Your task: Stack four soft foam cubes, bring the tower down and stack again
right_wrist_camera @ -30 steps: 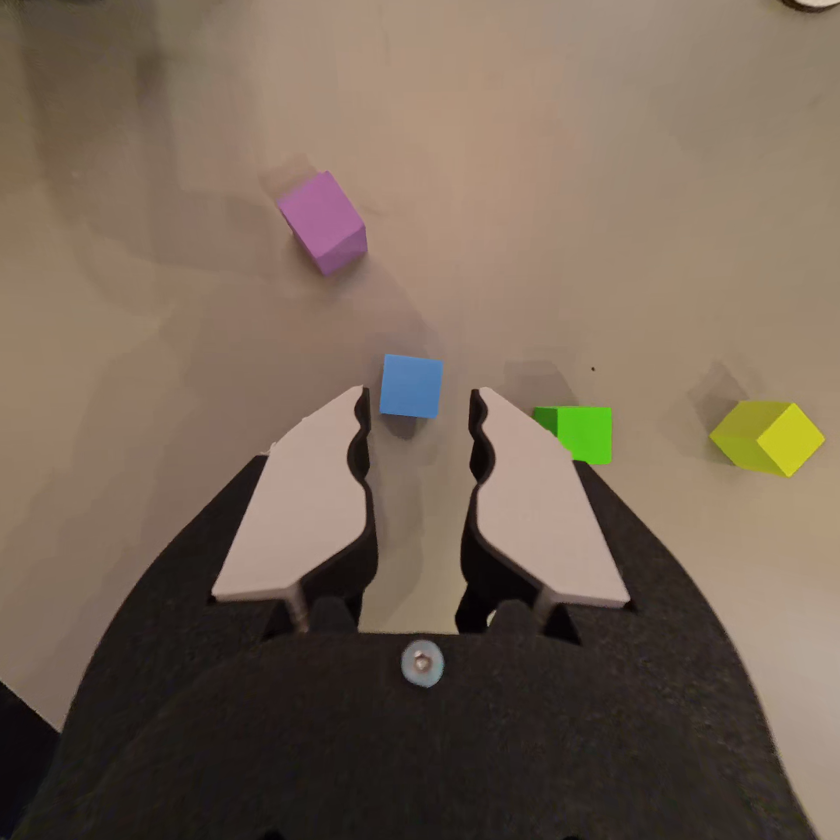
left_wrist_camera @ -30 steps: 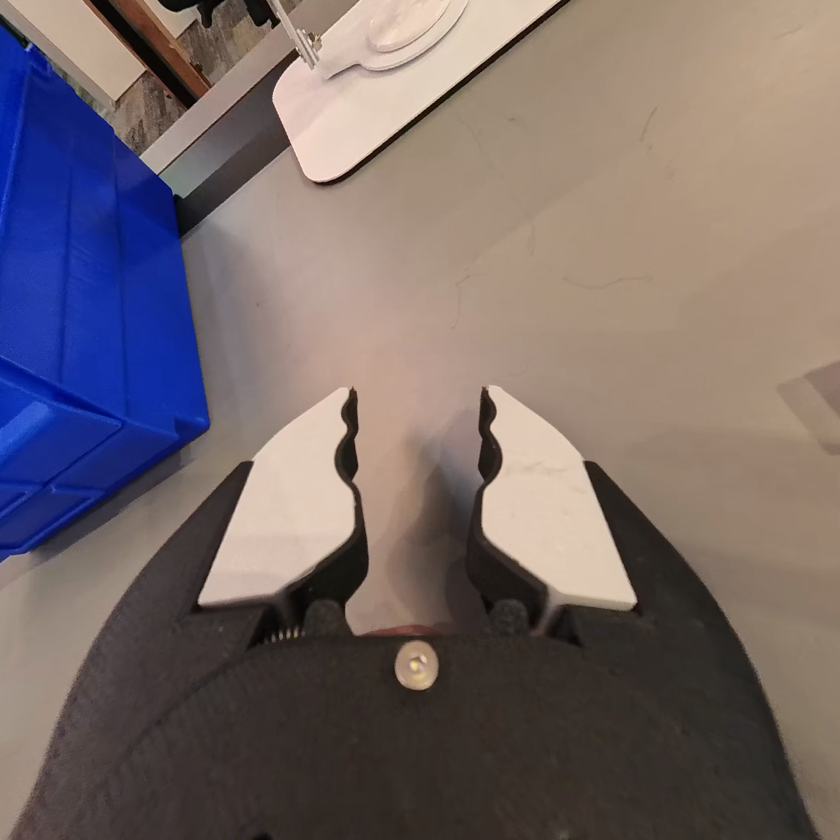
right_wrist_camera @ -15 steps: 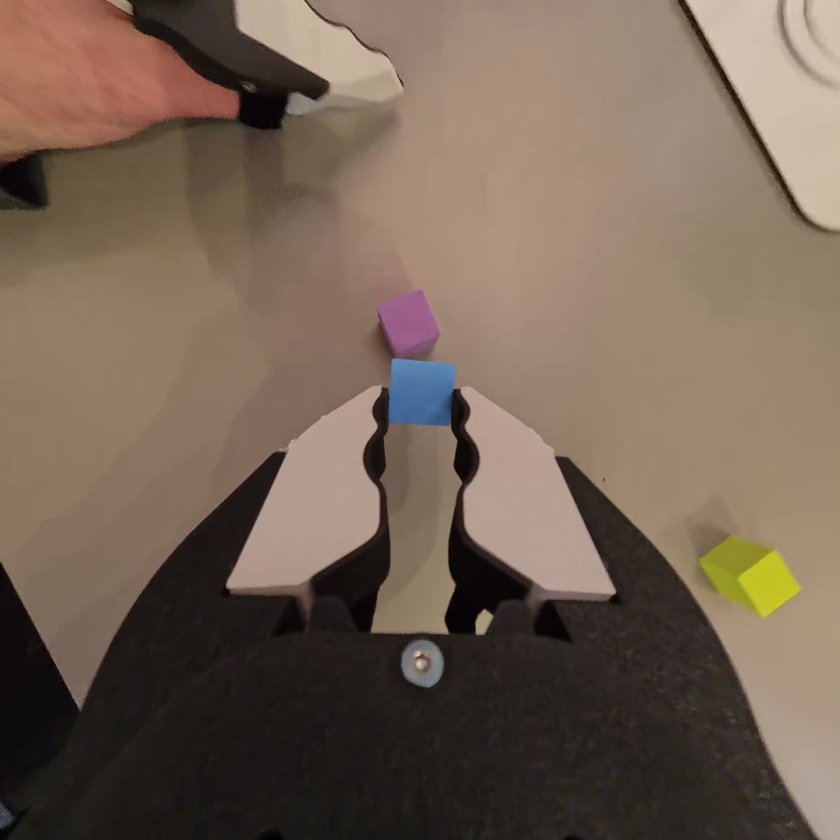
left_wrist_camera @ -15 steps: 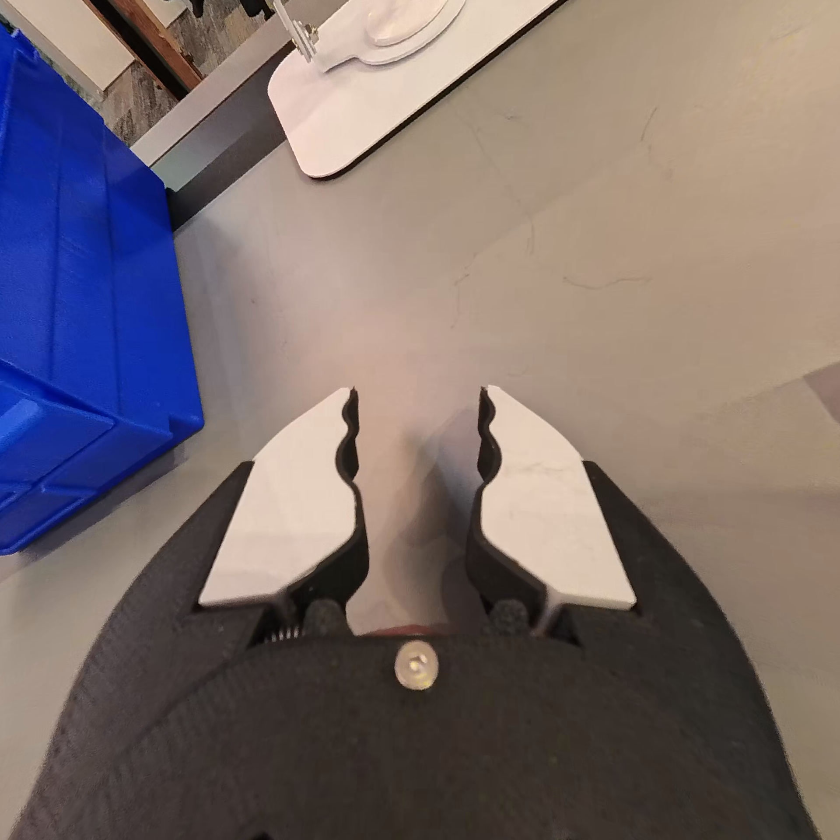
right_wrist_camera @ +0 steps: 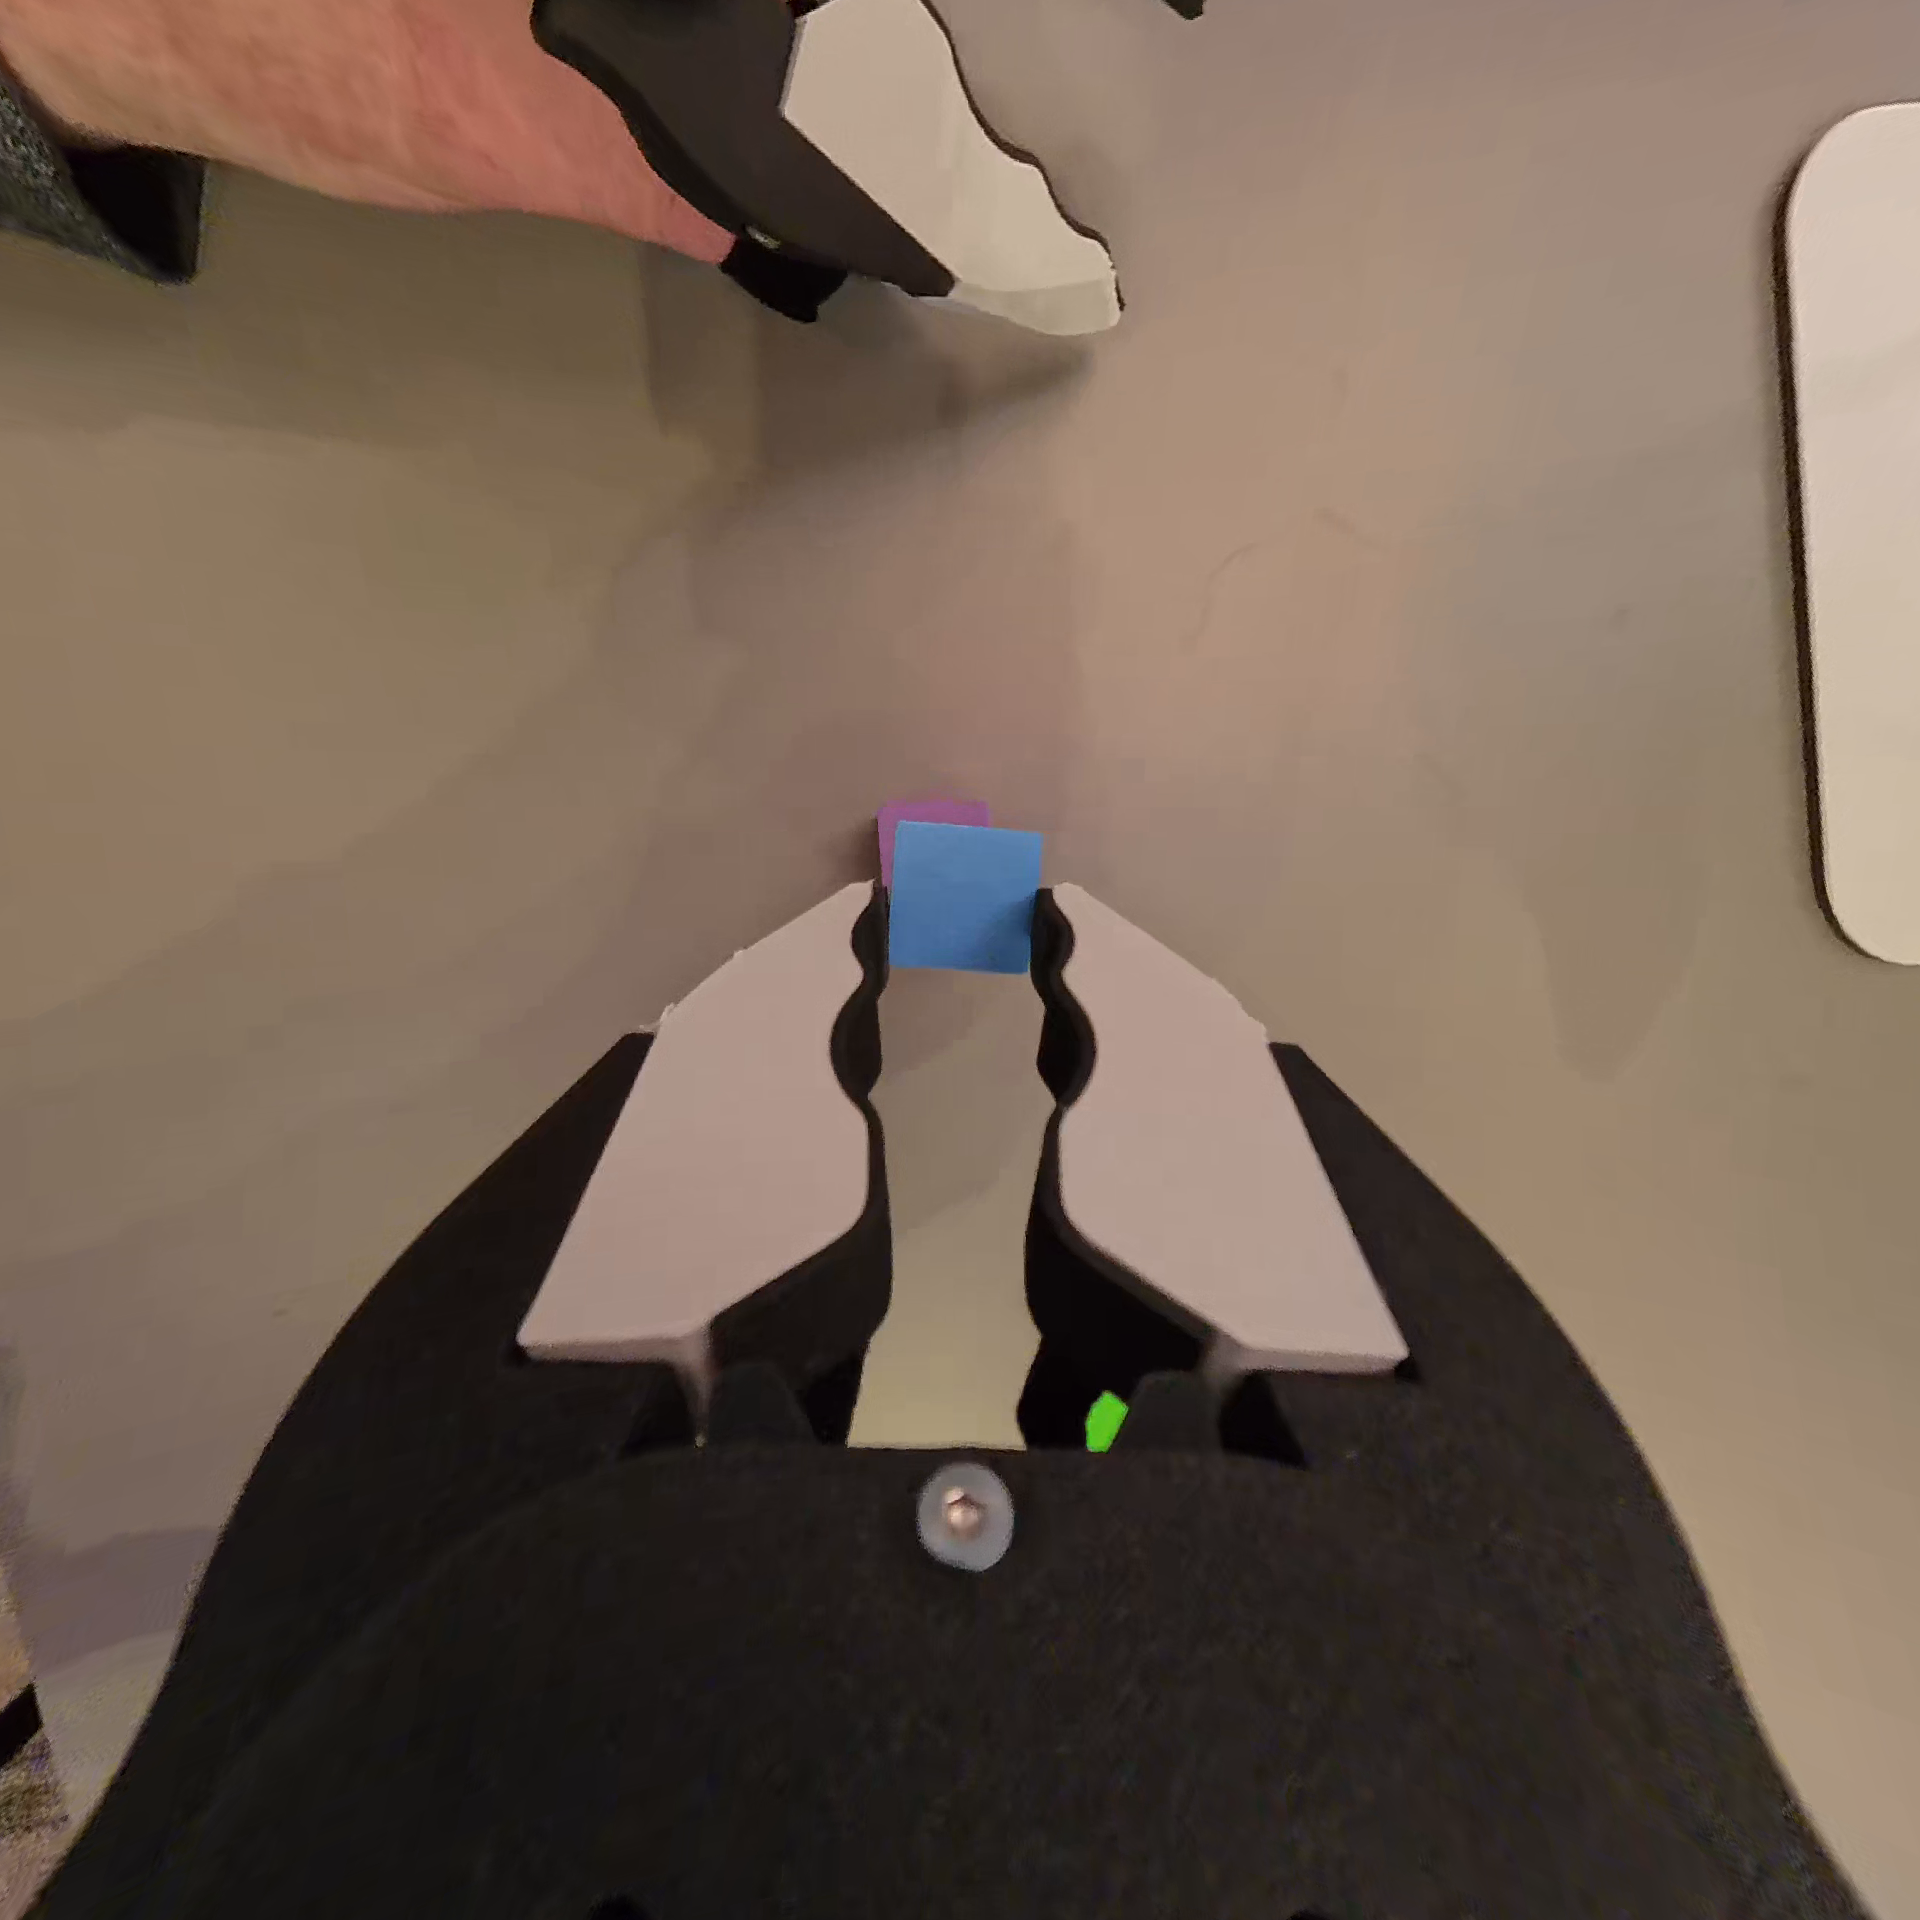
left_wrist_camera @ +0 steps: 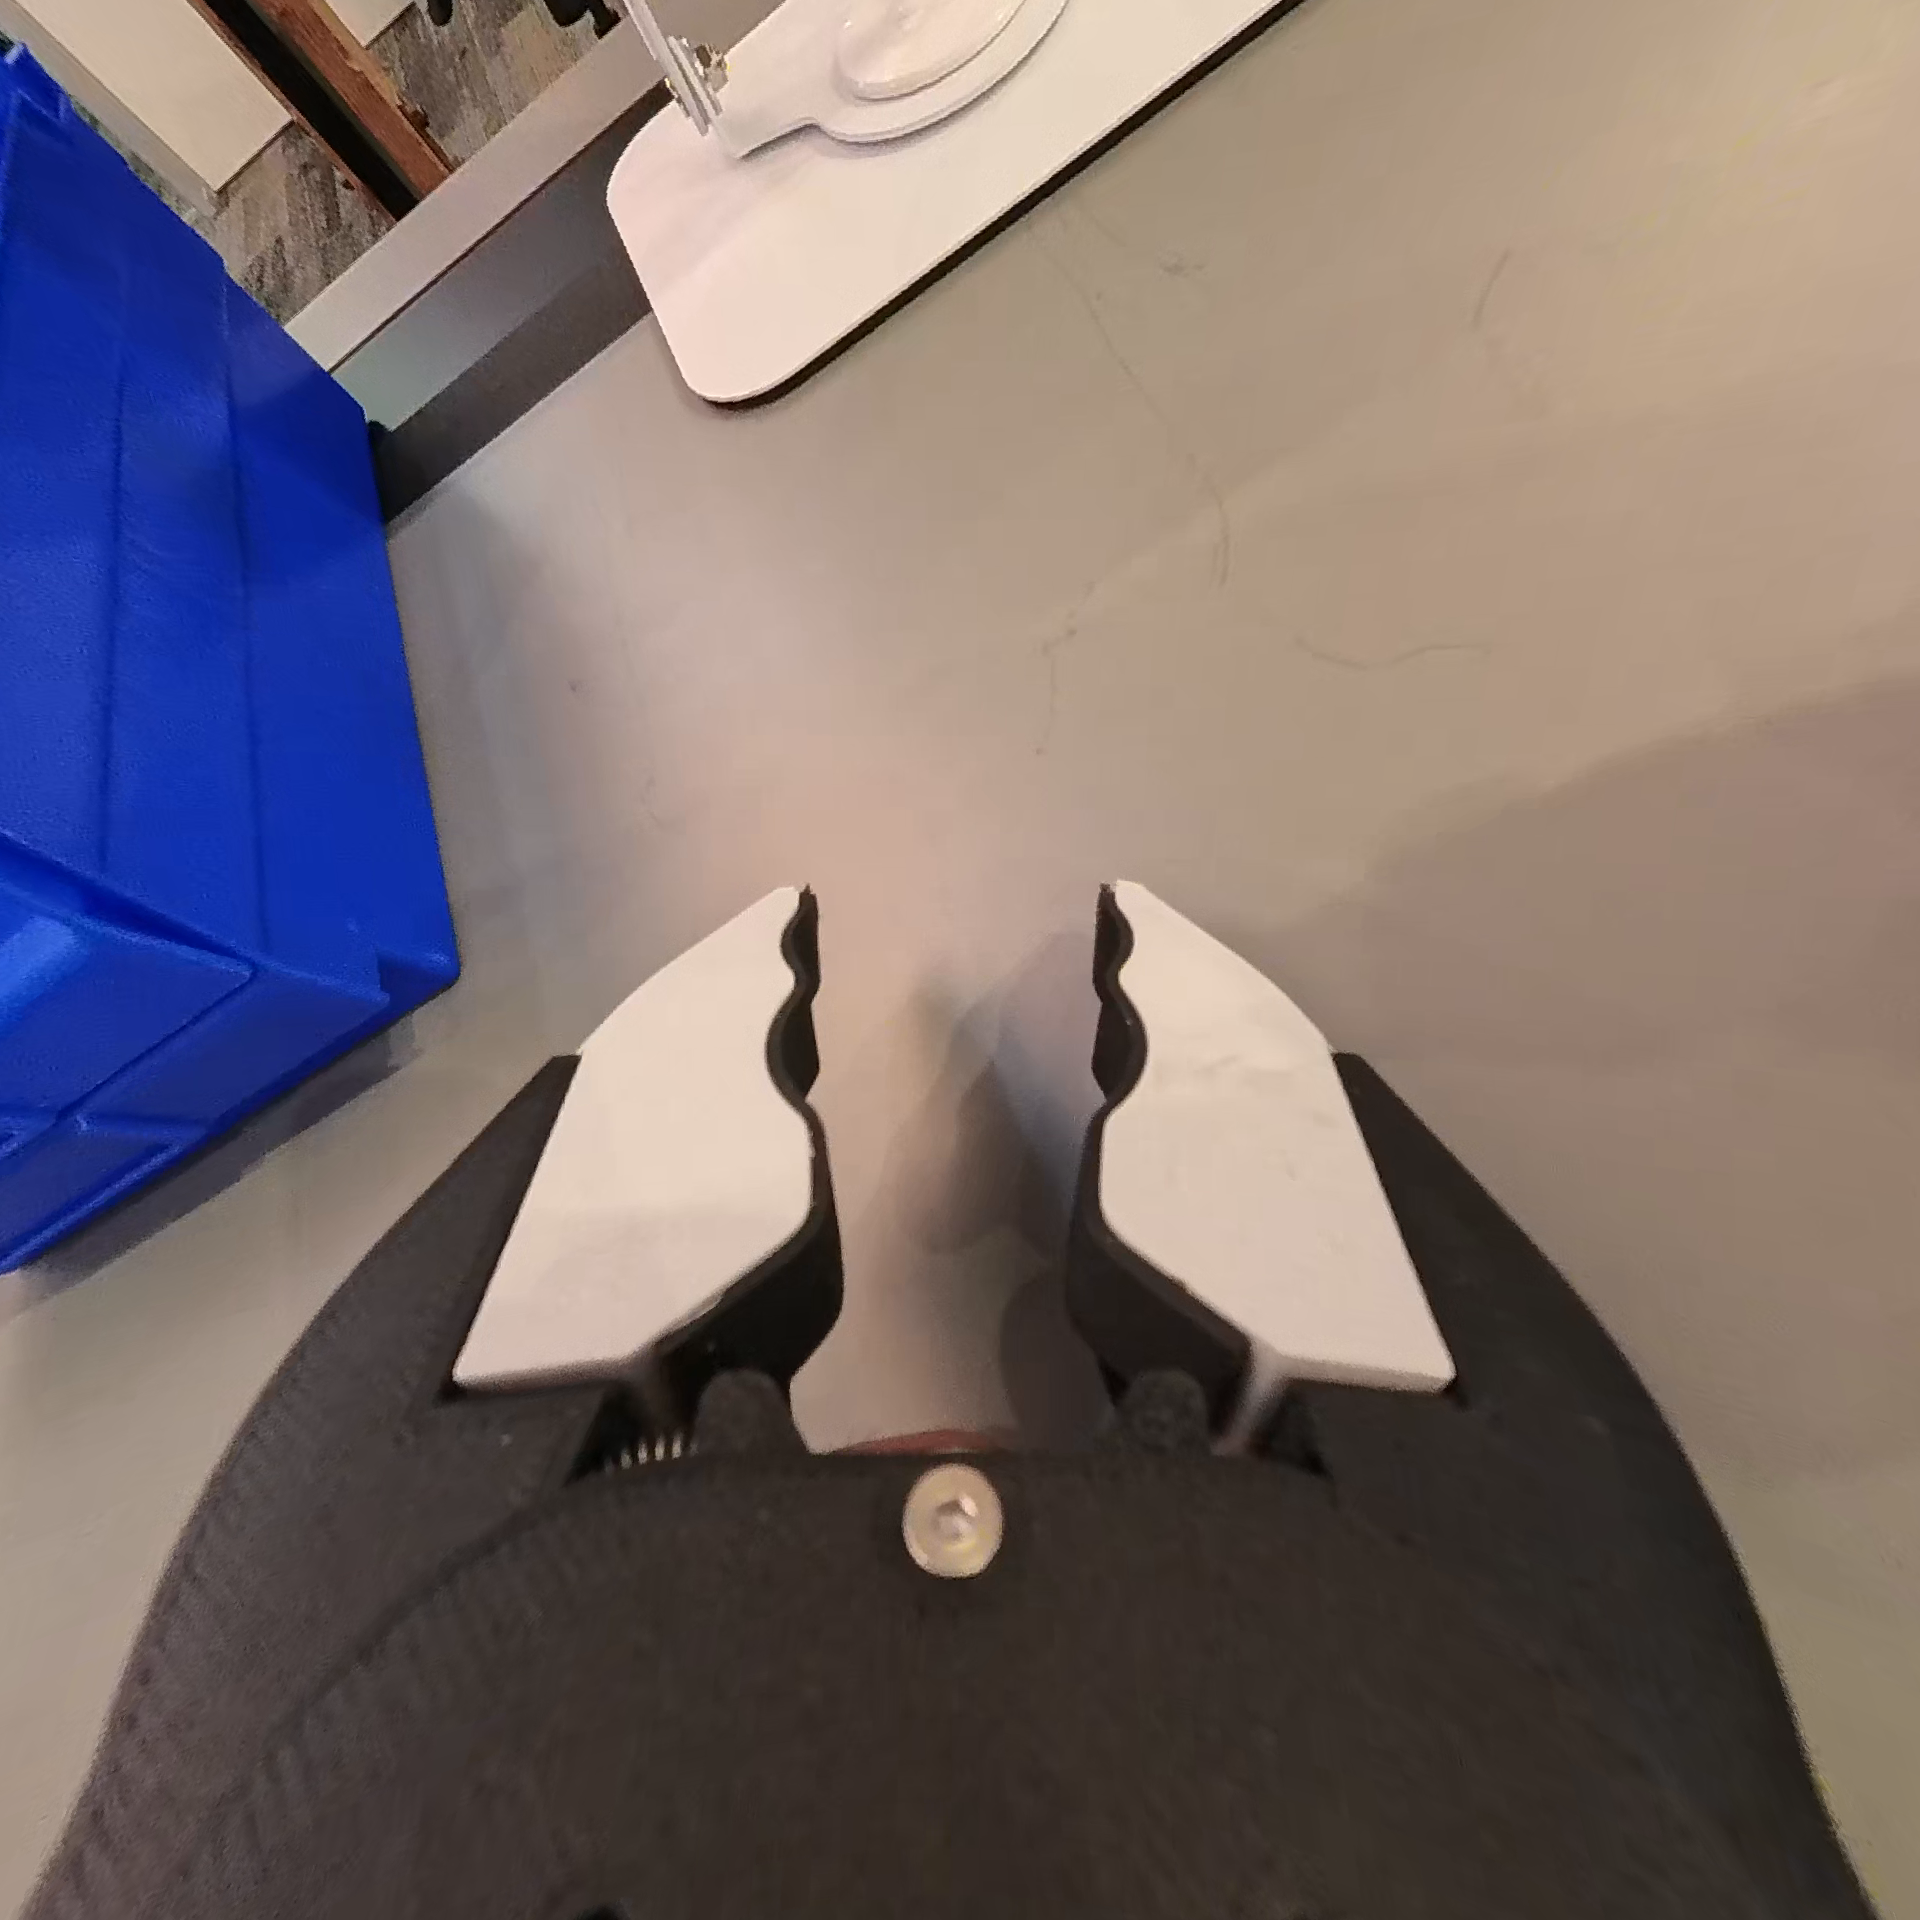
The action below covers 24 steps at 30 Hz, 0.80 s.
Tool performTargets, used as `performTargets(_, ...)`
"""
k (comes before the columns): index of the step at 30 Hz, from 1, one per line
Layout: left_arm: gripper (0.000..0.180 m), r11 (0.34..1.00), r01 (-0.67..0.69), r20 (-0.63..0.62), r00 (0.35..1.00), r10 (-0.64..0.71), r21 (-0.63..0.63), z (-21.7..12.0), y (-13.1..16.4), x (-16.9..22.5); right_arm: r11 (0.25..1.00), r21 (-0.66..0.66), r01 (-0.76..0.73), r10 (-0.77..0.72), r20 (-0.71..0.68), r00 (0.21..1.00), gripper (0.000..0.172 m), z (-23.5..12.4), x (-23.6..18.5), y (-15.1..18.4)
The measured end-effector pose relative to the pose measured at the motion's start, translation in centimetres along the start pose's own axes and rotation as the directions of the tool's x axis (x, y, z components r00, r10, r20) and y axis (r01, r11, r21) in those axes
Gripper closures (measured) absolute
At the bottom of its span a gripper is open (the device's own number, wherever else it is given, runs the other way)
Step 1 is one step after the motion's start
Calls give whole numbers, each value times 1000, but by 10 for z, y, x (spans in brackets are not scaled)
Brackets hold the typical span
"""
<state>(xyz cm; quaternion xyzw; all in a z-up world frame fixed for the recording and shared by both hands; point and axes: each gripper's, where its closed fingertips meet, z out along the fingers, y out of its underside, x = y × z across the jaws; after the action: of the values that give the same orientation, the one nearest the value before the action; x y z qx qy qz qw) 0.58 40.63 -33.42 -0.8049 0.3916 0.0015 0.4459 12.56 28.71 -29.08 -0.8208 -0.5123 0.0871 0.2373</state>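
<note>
My right gripper (right_wrist_camera: 961,896) is shut on a blue foam cube (right_wrist_camera: 964,896), held at the fingertips above the grey table (right_wrist_camera: 416,675). A purple cube (right_wrist_camera: 914,821) sits on the table right under and behind the blue one, mostly hidden by it. A sliver of a green cube (right_wrist_camera: 1105,1421) shows through the gap at the base of my right fingers. My left gripper (left_wrist_camera: 956,896) is open and empty over bare table; it also shows in the right wrist view (right_wrist_camera: 987,208) at the top, held by a hand.
A blue plastic bin (left_wrist_camera: 177,727) stands at the left in the left wrist view. A white board (left_wrist_camera: 935,177) lies at the far edge of the table; it also shows in the right wrist view (right_wrist_camera: 1860,520) at the right. One gripper's finger ends stand about 15 cm off the other's.
My right gripper closed on the blue cube, lifted it and carried it to above the purple cube. The yellow-green cube has left the view. My left gripper barely moved.
</note>
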Motion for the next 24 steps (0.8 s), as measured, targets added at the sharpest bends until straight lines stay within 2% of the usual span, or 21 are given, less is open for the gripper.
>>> performTargets(7, 131, 1000, -3, -3, 1000, 3, 1, 0, 0, 1, 996, -14, 91, -90, 51, 995, 146, 13, -6, -1)
performTargets(24, 132, 1000, -9, 0, 1000, 9, 4, 0, -1, 1, 992, -12, 123, -121, 108, 987, 146, 19, -4, 2)
